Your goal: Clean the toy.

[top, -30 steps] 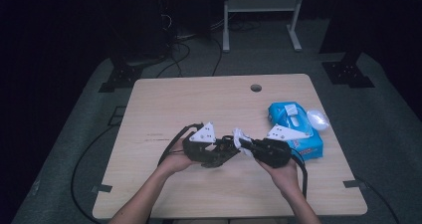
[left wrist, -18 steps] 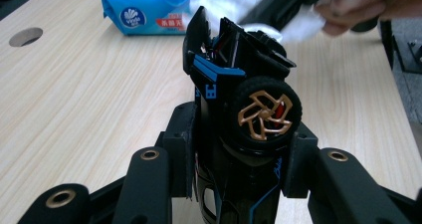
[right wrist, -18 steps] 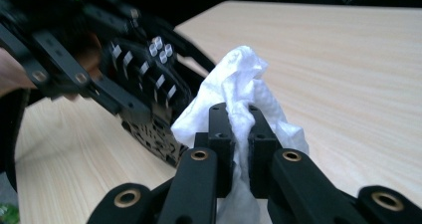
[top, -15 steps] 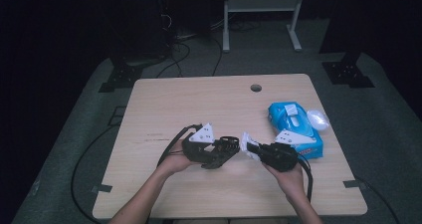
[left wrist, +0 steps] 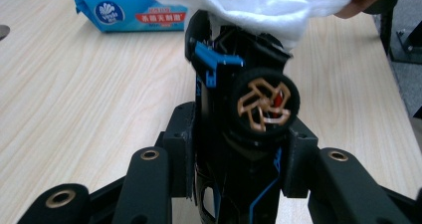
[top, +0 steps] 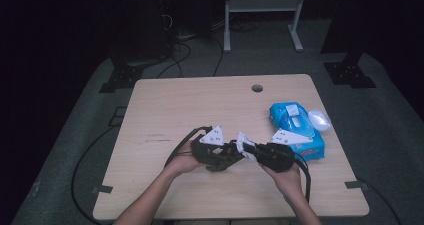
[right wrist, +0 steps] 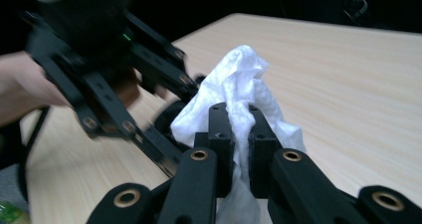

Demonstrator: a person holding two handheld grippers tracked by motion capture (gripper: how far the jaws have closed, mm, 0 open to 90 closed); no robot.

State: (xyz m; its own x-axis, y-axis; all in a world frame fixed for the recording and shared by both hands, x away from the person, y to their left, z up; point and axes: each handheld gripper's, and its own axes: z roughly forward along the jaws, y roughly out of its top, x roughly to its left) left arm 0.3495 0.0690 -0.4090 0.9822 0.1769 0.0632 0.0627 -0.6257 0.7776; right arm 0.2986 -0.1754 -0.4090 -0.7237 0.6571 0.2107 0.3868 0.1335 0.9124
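Note:
My left gripper point(left wrist: 239, 139) is shut on a black toy car point(left wrist: 219, 84) with blue trim and a gold-spoked wheel point(left wrist: 263, 104). Its jaws clamp the car's sides just above the table. My right gripper point(right wrist: 238, 117) is shut on a crumpled white wipe point(right wrist: 239, 79), which is pressed against the car's far end. In the high view the left gripper point(top: 225, 160) and right gripper point(top: 248, 149) meet tip to tip near the table's front middle, with the wipe point(top: 244, 141) between them. The car's far end is hidden under the wipe point(left wrist: 249, 5).
A blue pack of wipes point(top: 295, 127) lies at the table's right side, with a small white oval object point(top: 319, 119) beside it. The wooden table point(top: 200, 105) has a cable hole point(top: 257, 88) near its far edge. Cables trail from both grippers toward the front edge.
The right gripper and the wipe have shifted slightly back and forth against the car. The left hand has stayed in place.

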